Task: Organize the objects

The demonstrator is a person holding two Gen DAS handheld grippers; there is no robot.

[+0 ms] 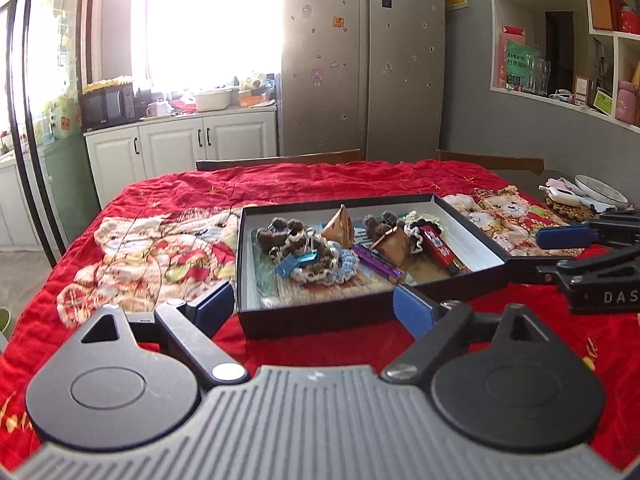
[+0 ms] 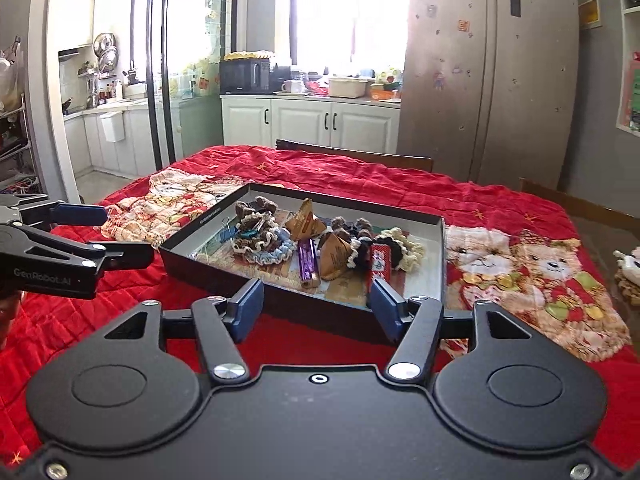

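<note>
With both my left gripper point(image 1: 314, 310) and right gripper point(image 2: 316, 306) spread apart and empty before the shallow black cardboard box point(image 1: 320, 322) of trinkets on the red quilted cloth point(image 1: 180, 188), I judge that next I must choose one piece.

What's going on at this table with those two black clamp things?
A person is tidying small items with a handheld gripper in each hand. The left gripper and right gripper both hang open and empty just in front of a shallow black box on the red quilt. The box already holds crocheted scrunchies, a purple bar, a red packet, brown paper wedges and binder clips. Nothing is being held at this moment.
</note>
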